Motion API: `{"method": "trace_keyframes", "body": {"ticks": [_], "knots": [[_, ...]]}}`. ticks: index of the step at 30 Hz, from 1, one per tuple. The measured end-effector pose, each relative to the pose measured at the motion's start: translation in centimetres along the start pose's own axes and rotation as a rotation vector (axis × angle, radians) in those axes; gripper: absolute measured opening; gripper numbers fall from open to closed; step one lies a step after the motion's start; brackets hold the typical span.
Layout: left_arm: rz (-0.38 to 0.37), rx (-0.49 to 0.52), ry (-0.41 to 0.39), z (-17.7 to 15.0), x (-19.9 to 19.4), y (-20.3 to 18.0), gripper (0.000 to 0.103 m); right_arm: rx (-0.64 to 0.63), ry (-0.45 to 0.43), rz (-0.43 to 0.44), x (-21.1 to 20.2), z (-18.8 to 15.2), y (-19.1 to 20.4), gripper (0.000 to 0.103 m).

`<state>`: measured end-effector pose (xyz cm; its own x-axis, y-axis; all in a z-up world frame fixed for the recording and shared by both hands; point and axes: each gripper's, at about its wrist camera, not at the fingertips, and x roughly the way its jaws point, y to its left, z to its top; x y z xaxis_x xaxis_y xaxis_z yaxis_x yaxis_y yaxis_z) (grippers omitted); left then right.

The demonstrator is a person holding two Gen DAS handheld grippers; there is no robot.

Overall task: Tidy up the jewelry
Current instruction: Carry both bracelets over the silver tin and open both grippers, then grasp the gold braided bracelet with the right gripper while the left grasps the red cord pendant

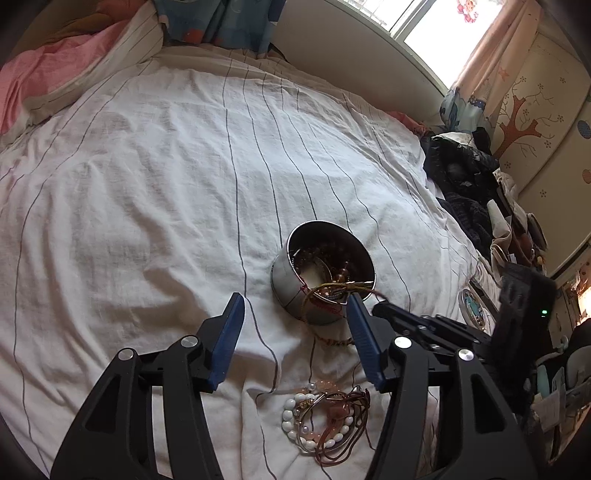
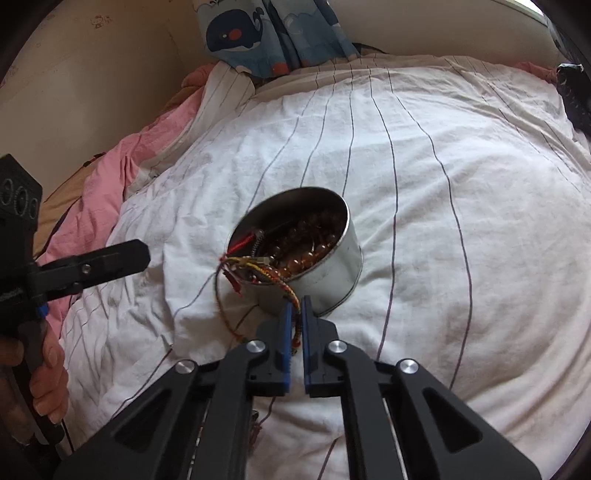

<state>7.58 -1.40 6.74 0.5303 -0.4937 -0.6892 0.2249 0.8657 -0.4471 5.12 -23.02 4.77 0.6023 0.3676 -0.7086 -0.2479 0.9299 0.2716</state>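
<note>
At twelve o'clock of the right gripper (image 2: 296, 314), clamped on a braided multicoloured cord (image 2: 286, 291), stands the round metal tin (image 2: 332, 269); the left gripper (image 1: 295, 339) gapes empty.

Shiny metal tin (image 2: 332, 266); wrinkled cloth sheet (image 1: 147, 184); glossy white beads (image 1: 291, 424); woven cord (image 2: 291, 295).

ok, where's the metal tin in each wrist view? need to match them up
Left wrist: metal tin sits right of centre on the striped sheet, just beyond the open left tongs.
Right wrist: tin at centre, right above the right tongs, shut on a braided cord.
Shared landmark: whale-print curtain at top.
</note>
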Motion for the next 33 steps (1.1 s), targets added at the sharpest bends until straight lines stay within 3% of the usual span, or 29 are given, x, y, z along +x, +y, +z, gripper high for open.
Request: {"method": "trace_keyframes", "body": {"ticks": [6,10,14,17,20,25,26,27,29,30,32,33], "knots": [[0.020,0.015,-0.014,-0.2,-0.9,0.2,0.055,0.008,-0.085,0.028,-0.8,3.5,1.0,0.005],[0.026,0.056,-0.004,-0.8,-1.4,-0.3,0.056,0.028,-0.121,0.037,-1.8,3.8,0.7,0.005],[0.003,0.163,0.072,-2.4,-0.8,-2.1,0.056,0.052,-0.125,0.048,-3.4,2.8,0.2,0.005],[0.017,0.225,0.115,-4.2,-0.3,-3.1,0.056,0.072,-0.065,0.051,-2.5,1.8,-0.3,0.005],[0.006,0.239,0.148,-5.0,-0.1,-3.2,0.056,0.201,-0.004,0.045,-0.3,0.8,-1.7,0.058],[0.010,0.156,0.110,-4.2,-0.7,-1.5,0.056,0.304,0.050,0.060,2.4,0.2,-2.4,0.058],[0.007,0.139,0.103,-3.9,-0.8,-1.1,0.056,0.320,0.047,0.074,2.9,0.2,-2.5,0.057],[0.007,0.127,0.095,-3.7,-0.9,-0.8,0.056,0.335,0.046,0.093,3.4,0.1,-2.7,0.046],[0.010,0.109,0.083,-3.4,-1.2,-0.3,0.057,0.346,0.027,0.121,3.4,0.0,-3.0,0.039],[0.010,0.104,0.076,-3.3,-1.3,-0.2,0.057,0.346,0.014,0.129,3.0,0.1,-3.0,0.022],[0.011,0.104,0.069,-3.0,-1.3,-0.2,0.058,0.339,-0.006,0.117,2.0,0.1,-3.2,0.003],[0.014,0.108,0.067,-3.0,-1.4,-0.2,0.058,0.338,-0.013,0.118,1.5,0.0,-3.3,0.003]]}}
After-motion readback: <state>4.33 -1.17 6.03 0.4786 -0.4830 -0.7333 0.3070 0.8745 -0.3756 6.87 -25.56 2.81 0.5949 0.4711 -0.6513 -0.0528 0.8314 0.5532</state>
